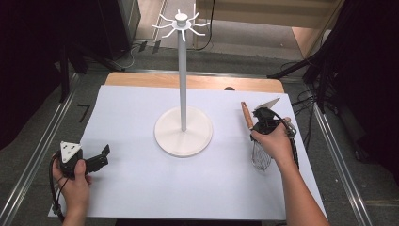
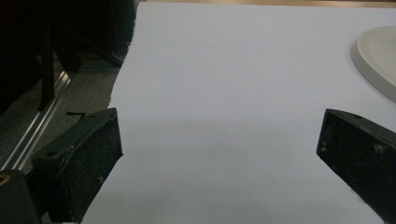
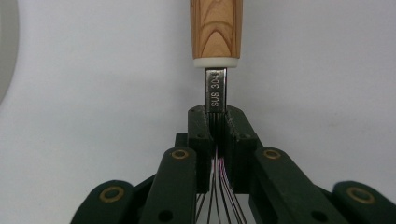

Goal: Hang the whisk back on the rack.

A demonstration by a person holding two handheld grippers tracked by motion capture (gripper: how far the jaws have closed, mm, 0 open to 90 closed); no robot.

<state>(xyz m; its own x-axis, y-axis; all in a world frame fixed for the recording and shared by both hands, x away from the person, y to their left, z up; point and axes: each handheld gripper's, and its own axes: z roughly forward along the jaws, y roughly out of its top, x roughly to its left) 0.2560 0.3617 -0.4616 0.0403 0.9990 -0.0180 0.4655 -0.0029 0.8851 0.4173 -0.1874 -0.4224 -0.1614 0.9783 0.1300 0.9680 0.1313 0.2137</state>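
Whisk [image 3: 216, 28]: wooden handle, flat on white worktop [image 1: 141, 188], right of rack [image 1: 182, 127].
Right hand-held gripper [image 3: 216, 126]: clamped on whisk neck.
Left hand-held gripper [image 2: 219, 154]: wide open, holding nothing.

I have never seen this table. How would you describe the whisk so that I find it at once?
Start from the tall white stand in the middle of the white sheet, then look towards the right edge. There the whisk lies flat, with the right gripper shut on its metal neck. It is the only utensil there: a light wooden handle pointing away from the person and a wire cage pointing towards them.
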